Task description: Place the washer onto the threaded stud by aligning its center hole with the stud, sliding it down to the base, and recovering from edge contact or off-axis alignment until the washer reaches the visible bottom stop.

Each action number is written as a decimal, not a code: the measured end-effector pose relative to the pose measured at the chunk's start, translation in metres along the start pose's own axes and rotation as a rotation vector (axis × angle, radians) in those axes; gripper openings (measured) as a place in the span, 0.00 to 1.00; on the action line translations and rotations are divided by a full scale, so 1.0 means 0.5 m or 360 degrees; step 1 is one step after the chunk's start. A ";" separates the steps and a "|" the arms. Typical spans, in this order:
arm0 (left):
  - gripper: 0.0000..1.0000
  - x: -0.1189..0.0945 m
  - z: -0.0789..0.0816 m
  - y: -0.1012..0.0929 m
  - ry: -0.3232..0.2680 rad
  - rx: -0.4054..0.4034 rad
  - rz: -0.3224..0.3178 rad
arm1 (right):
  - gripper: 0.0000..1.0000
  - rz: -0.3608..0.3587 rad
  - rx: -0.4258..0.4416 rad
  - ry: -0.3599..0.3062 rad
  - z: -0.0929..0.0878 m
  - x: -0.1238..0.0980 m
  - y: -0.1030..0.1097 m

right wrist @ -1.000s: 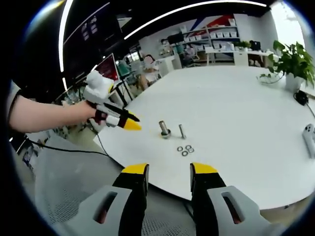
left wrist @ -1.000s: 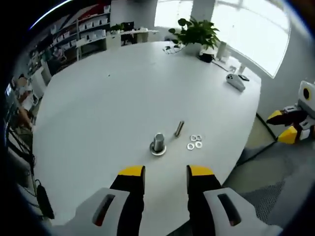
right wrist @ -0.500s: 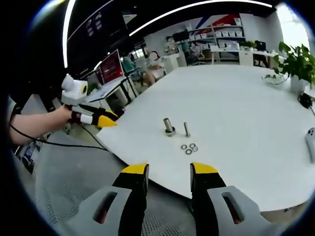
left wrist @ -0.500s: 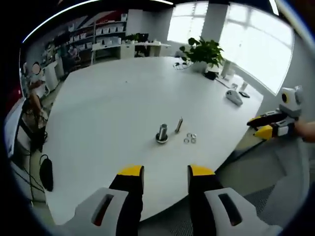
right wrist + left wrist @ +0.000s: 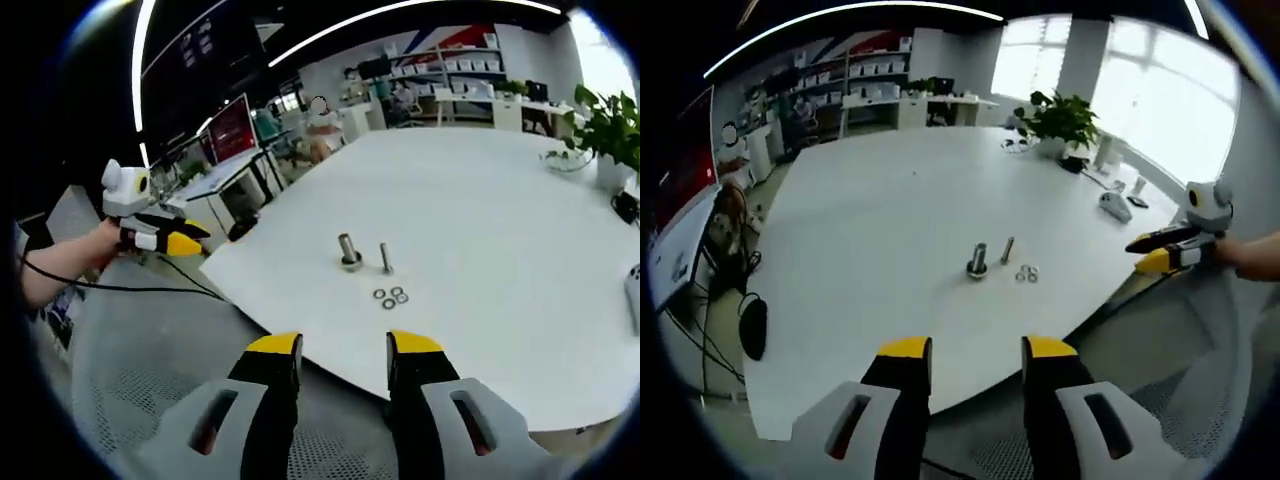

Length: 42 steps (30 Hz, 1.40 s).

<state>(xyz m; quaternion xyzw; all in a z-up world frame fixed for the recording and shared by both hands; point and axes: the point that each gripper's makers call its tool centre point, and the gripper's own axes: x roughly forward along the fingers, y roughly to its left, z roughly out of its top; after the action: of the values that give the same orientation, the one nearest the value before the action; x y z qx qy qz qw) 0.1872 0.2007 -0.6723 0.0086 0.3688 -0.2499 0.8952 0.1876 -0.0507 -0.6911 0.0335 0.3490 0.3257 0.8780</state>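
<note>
Task not begun, by the look of it. The threaded stud [image 5: 349, 250] stands upright on its round base near the front edge of the white bench [image 5: 500, 200], with a separate bolt [image 5: 385, 258] upright just beside it. Three washers [image 5: 389, 297] lie flat on the bench in a small cluster near the stud — none is on the stud, none is held.

Both claws stand off the bench, well apart from the parts. The left claw [image 5: 966, 348] is open and empty, jaws parallel, pointed toward the stud [image 5: 977, 260] and washers [image 5: 1026, 272]. The right claw [image 5: 331, 345] is likewise open and empty.

Remaining: pick one washer, align its hole, slide it down to the base.
</note>
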 end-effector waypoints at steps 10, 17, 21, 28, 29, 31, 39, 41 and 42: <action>0.29 0.021 -0.017 -0.003 0.0004 0.0225 0.0093 | 0.36 0.0046 -0.0037 0.0065 -0.014 0.006 0.013; 0.34 0.019 -0.013 -0.013 -0.0029 0.0184 0.0043 | 0.36 0.0047 -0.0034 0.0056 -0.010 0.006 0.012; 0.35 0.016 -0.003 -0.016 -0.0070 0.0178 0.0051 | 0.36 0.0037 -0.0018 0.0023 -0.007 0.001 0.004; 0.35 0.022 -0.010 -0.016 -0.0045 0.0184 0.0035 | 0.36 0.0018 0.0008 -0.0001 0.000 0.000 0.001; 0.34 0.021 -0.009 -0.017 -0.0048 0.0187 0.0034 | 0.36 0.0016 0.0007 -0.0003 0.000 -0.001 0.001; 0.32 0.017 -0.004 -0.016 -0.0068 0.0185 0.0036 | 0.36 0.0015 0.0010 -0.0009 0.002 -0.001 0.001; 0.32 0.023 -0.018 -0.010 -0.0008 0.0167 0.0054 | 0.36 -0.0011 0.0058 -0.0054 0.009 -0.005 -0.008; 0.33 0.028 -0.024 -0.008 0.0028 0.0162 0.0054 | 0.36 -0.0027 0.0086 -0.0067 0.011 -0.006 -0.013; 0.33 0.028 -0.026 -0.011 0.0034 0.0165 0.0043 | 0.36 -0.0026 0.0090 -0.0072 0.012 -0.006 -0.013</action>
<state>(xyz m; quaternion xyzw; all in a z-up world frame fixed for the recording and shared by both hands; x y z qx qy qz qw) 0.1844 0.1922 -0.6899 0.0628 0.3648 -0.2565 0.8928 0.1933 -0.0564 -0.6869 0.0628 0.3384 0.3078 0.8870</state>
